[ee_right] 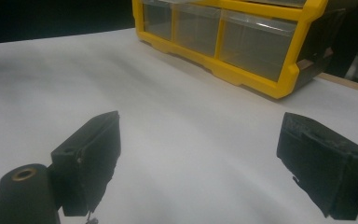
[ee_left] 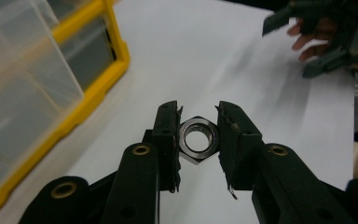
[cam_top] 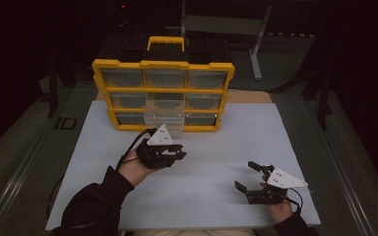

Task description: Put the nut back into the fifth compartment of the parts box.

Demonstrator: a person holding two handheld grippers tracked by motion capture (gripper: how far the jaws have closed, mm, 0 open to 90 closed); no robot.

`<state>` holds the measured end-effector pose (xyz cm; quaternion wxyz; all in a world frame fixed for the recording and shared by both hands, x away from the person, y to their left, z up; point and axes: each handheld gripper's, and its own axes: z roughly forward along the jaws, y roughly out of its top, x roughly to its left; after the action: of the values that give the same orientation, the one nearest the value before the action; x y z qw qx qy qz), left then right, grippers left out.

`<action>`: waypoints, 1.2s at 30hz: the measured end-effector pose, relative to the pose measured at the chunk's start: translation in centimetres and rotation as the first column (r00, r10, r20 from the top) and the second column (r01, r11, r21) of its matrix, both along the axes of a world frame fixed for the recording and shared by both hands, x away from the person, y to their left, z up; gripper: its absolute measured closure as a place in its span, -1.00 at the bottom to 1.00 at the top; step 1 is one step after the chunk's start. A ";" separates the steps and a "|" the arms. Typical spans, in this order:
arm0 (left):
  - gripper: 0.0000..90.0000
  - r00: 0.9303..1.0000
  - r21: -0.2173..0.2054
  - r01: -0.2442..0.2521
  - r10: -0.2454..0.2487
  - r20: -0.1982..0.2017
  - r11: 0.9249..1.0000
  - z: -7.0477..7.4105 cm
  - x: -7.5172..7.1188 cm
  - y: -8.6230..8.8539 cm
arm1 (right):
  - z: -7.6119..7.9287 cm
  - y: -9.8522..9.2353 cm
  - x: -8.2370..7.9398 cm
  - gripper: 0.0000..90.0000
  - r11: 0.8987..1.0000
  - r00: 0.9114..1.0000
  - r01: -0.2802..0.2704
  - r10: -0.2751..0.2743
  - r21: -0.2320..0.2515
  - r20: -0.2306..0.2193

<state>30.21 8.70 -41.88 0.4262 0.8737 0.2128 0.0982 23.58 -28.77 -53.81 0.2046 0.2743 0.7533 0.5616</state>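
My left gripper (ee_left: pixel 197 136) is shut on a steel hex nut (ee_left: pixel 197 140), pinched flat-to-flat between the two black jaws a little above the white mat (ee_left: pixel 205 56). From above, the left gripper (cam_top: pixel 176 151) hovers just in front of the yellow drawer organizer (cam_top: pixel 162 64), whose middle clear drawer (cam_top: pixel 164 117) is pulled out toward me. The nut is too small to make out in the high view. My right gripper (cam_top: pixel 247 177) rests near the mat's front right, jaws spread wide. Nothing lies between the right gripper's jaws (ee_right: pixel 200 154), just bare mat.
The organizer (ee_right: pixel 242 44) stands upright at the mat's far edge, with several clear drawers in a yellow frame (ee_left: pixel 91 91). The other hand's gripper (ee_left: pixel 317 42) shows at the upper right of the left gripper view. Dark floor and a metal stand (cam_top: pixel 256 39) lie beyond the table.
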 end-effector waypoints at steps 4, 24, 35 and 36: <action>0.54 1.000 -0.007 -0.003 0.003 0.011 1.000 1.0 0.2 0.2 | 0.0 0.0 0.0 -0.70 1.000 1.000 0.000 0.000 0.001 0.001; 0.54 0.990 -0.049 -0.100 0.104 0.094 0.994 5.2 3.2 1.2 | 0.0 0.1 0.0 -0.70 1.000 1.000 -0.001 0.001 -0.003 -0.003; 0.54 0.974 -0.071 -0.175 0.183 0.131 0.982 6.6 4.8 1.9 | 0.0 0.1 0.0 -0.70 1.000 1.000 -0.001 0.001 -0.002 -0.005; 0.54 0.972 -0.073 -0.185 0.193 0.136 0.980 6.7 4.8 2.0 | 0.0 0.1 0.0 -0.70 1.000 1.000 -0.001 0.001 -0.003 -0.004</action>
<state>35.05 10.68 -35.23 0.4548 0.8272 0.2671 0.1940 23.55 -28.72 -53.83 0.2034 0.2747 0.7545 0.5602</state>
